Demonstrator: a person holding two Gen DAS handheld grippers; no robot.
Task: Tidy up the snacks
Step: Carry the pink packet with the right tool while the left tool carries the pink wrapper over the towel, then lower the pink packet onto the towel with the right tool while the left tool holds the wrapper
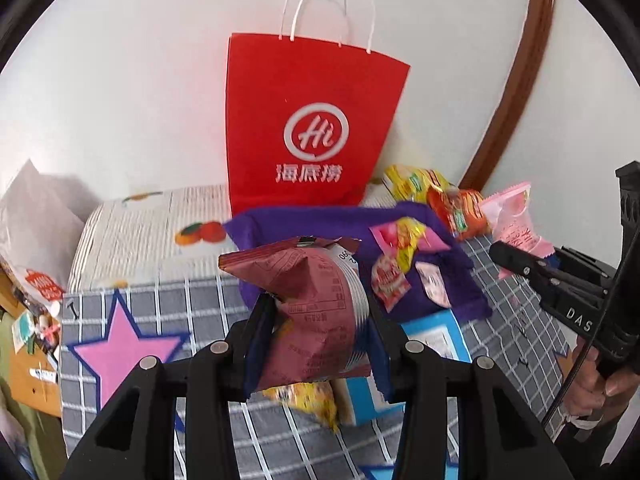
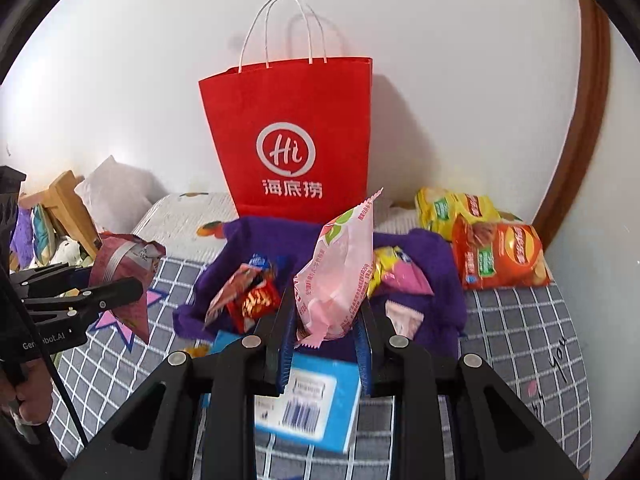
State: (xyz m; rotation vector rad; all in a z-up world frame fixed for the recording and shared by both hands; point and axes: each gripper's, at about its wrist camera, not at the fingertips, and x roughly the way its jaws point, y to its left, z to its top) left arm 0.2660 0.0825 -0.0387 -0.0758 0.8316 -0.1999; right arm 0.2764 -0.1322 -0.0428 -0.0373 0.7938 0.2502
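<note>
**Two Snack Packs Are Held Up Over the Bed**

A dark red snack pack (image 1: 316, 312) is pinched by the left gripper (image 1: 316, 344). The pack is squeezed between the two blue pads (image 1: 256, 344), and it is held up in the air, tilted a little. In the right wrist view the same pack (image 2: 124, 276) is seen at the left side, held above the checked blanket (image 2: 520, 320).

A pink snack pack (image 2: 340, 276) is pinched by the right gripper (image 2: 326, 336). Its bottom end is pressed between the pads, and its top corner is pointed up toward the bag. In the left wrist view this pink pack (image 1: 514, 216) is seen at the right side, gripped by the black fingers (image 1: 516, 260).

Just under the grippers, a blue box (image 2: 316, 404) is laid on the blanket. A yellow pack (image 1: 308, 400) is seen beside the box.

A little farther back, a purple cloth (image 2: 436, 276) is spread on the bed. Small snack packs (image 2: 252, 296) are scattered on it, red, pink and yellow ones.

To the right of the cloth, an orange chip bag (image 2: 500, 256) is laid on the blanket. A yellow chip bag (image 2: 452, 208) is laid just behind it, and the two are touching.

At the back, a red paper bag (image 2: 292, 136) with white handles is stood upright against the white wall (image 2: 440, 60).
</note>
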